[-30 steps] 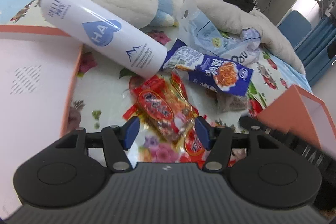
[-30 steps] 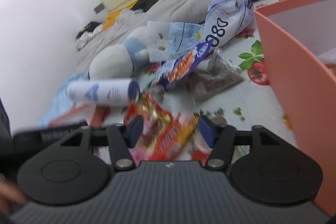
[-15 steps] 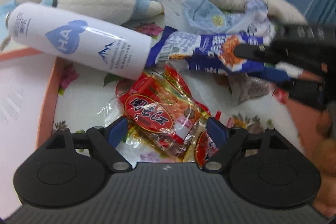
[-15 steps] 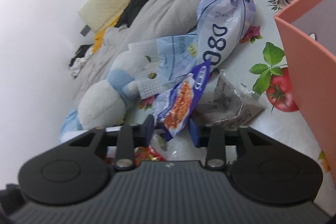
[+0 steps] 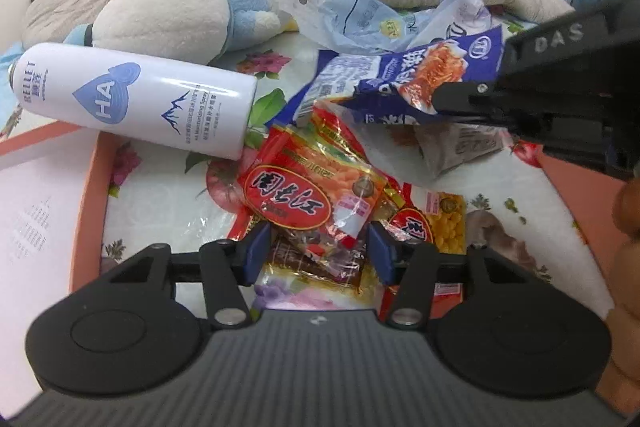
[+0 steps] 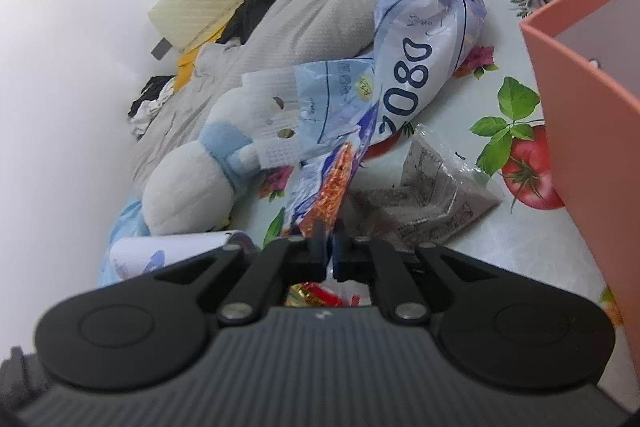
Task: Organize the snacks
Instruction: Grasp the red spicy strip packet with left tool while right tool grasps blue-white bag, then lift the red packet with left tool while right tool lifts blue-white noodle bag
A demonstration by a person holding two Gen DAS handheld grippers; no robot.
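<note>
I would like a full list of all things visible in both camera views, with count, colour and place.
blue snack packet: 1, blue with orange picture, lifted above the pile
red snack packets: at least 2, red and yellow, on the flowered sheet
grey packet: 1, grey, beside the orange box
pale blue bags: 2, crumpled, behind the packets
spray can: 1, white, lying on its side
plush toy: 1, white and blue, behind the can
grey blanket: 1, at the back
pink lid: 1, left edge
left claw: jaws have just been closing around a red packet; contact unclear
right claw: shut on the blue snack packet
hand: 1, right edge
</note>
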